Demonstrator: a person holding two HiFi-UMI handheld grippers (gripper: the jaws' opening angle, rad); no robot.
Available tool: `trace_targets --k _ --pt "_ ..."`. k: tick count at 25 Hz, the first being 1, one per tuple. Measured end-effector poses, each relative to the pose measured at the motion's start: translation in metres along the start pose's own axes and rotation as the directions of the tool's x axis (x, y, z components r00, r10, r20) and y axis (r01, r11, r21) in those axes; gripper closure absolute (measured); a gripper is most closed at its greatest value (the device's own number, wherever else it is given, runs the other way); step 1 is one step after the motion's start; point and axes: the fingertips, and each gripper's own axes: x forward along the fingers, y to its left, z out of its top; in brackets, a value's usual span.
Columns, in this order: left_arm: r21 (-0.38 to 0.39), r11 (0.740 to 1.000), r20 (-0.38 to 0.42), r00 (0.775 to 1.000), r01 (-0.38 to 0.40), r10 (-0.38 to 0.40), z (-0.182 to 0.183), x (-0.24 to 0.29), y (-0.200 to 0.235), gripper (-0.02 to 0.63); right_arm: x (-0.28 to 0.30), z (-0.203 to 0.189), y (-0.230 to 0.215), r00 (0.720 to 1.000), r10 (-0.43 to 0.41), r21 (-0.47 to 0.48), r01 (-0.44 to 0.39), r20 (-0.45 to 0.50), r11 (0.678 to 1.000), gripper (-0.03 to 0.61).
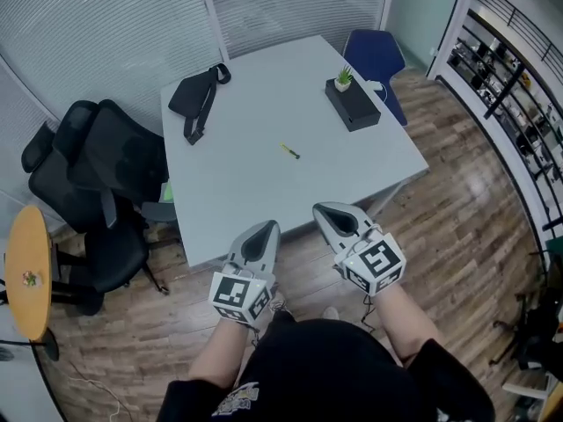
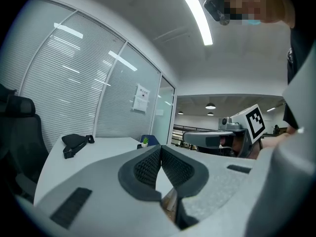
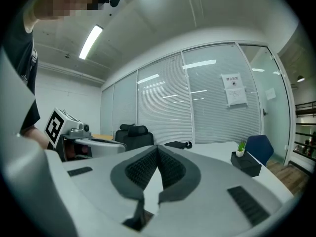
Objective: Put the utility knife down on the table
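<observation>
The utility knife [image 1: 290, 151], small and yellow, lies alone near the middle of the pale grey table [image 1: 237, 183]. Both grippers hang in front of the table's near edge, over the wood floor and well short of the knife. My left gripper [image 1: 271, 226] is shut with nothing in it; in the left gripper view its pads [image 2: 148, 166] meet at the tip. My right gripper [image 1: 322, 208] is likewise shut and empty, its pads [image 3: 168, 166] touching. Neither gripper view shows the knife.
A black bag [image 1: 198, 95] lies at the table's far left. A black box [image 1: 354, 105] with a small plant [image 1: 343, 77] stands at the far right. Black office chairs [image 1: 97, 174] crowd the left side, a blue chair [image 1: 375, 55] stands behind, and a yellow round table [image 1: 26, 271] sits at far left.
</observation>
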Motion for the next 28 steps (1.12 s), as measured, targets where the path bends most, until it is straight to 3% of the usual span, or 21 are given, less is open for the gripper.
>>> trace_targets --k 14,28 --pt "0.027 0.997 -0.016 0.997 -0.073 0.074 -0.016 -0.023 -0.072 0.607 -0.058 -0.015 0.006 0.996 0.081 0.047 -0.082 0.026 0.996 0.575" --pt "0.038 0.996 0.015 0.997 -0.076 0.076 -0.010 -0.033 -0.092 0.607 -0.078 -0.013 0.012 0.996 0.083 0.052 -0.085 0.041 0.995 0.575"
